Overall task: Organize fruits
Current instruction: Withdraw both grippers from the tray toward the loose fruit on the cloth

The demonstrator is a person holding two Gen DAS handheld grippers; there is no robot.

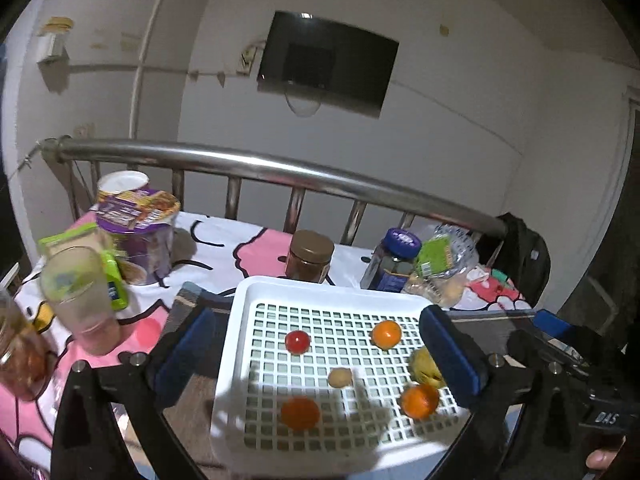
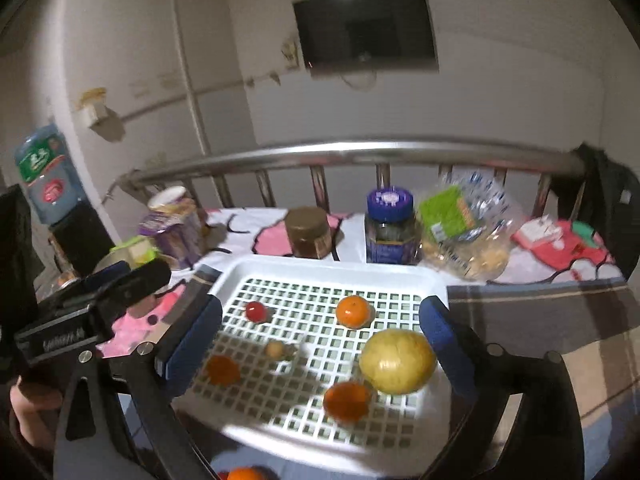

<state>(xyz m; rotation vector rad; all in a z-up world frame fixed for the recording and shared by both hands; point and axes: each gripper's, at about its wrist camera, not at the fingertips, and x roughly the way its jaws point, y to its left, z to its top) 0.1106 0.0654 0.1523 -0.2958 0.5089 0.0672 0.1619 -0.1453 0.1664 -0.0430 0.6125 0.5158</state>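
A white lattice tray [image 1: 240,320] [image 2: 436,280] lies on the bed and holds several fruits. In the left wrist view these are a red tomato [image 1: 297,342], three oranges [image 1: 386,334] [image 1: 300,413] [image 1: 420,400], a small brown fruit [image 1: 340,377] and a yellow fruit [image 1: 426,368] half hidden by a blue pad. My left gripper [image 1: 320,360] hangs open above the tray with nothing between its pads. My right gripper [image 2: 320,344] is open too, over the tomato [image 2: 256,311], the oranges [image 2: 352,311] and the big yellow fruit [image 2: 397,361]. One more orange [image 2: 244,474] lies outside the tray at the near edge.
Behind the tray stand a brown-lidded jar [image 1: 310,256], a blue-lidded jar [image 1: 394,260] and a bagged snack [image 1: 444,268]. A purple cup [image 1: 140,232] and a tumbler [image 1: 80,300] crowd the left. A steel bed rail [image 1: 280,168] closes the back. A hand [image 2: 32,400] shows at the left.
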